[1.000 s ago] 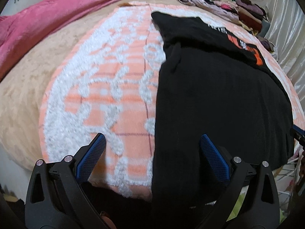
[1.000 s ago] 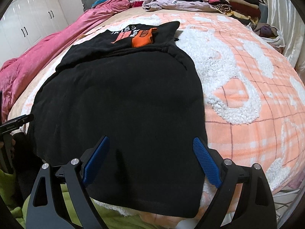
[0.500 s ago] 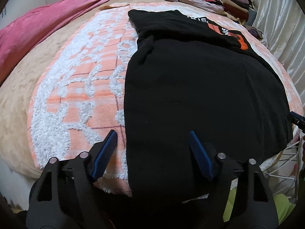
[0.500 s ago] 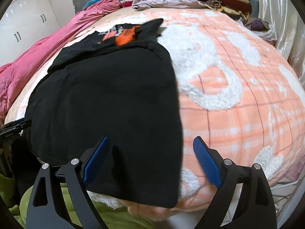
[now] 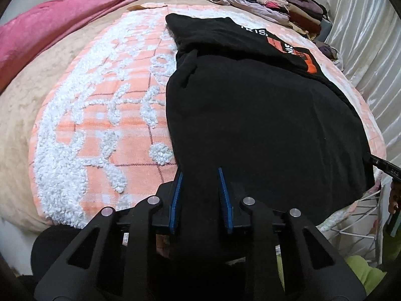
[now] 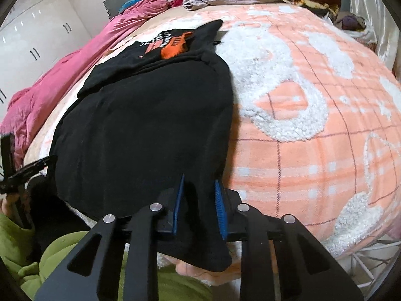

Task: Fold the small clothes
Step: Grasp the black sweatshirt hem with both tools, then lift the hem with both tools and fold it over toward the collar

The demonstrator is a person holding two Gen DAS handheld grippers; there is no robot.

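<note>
A black garment (image 5: 263,115) with an orange and white print (image 5: 298,52) at its far end lies flat on the orange and white blanket (image 5: 100,115). It also shows in the right wrist view (image 6: 145,125). My left gripper (image 5: 199,178) is shut on the garment's near left hem, at the blanket's front edge. My right gripper (image 6: 199,185) is shut on the near right hem, where the cloth hangs over the bed's edge. The blue pads (image 6: 220,200) pinch the fabric between them.
A pink quilt (image 5: 62,17) lies along the left side of the bed. A heap of loose and stacked clothes (image 5: 275,2) sits at the far end. A white curtain (image 5: 371,50) hangs on the right. White cupboards (image 6: 32,50) stand beyond the bed. A white wire rack (image 5: 351,225) is by the bed's near corner.
Both grippers were open over the near hem. They have moved in and closed on the black garment's two near corners.
</note>
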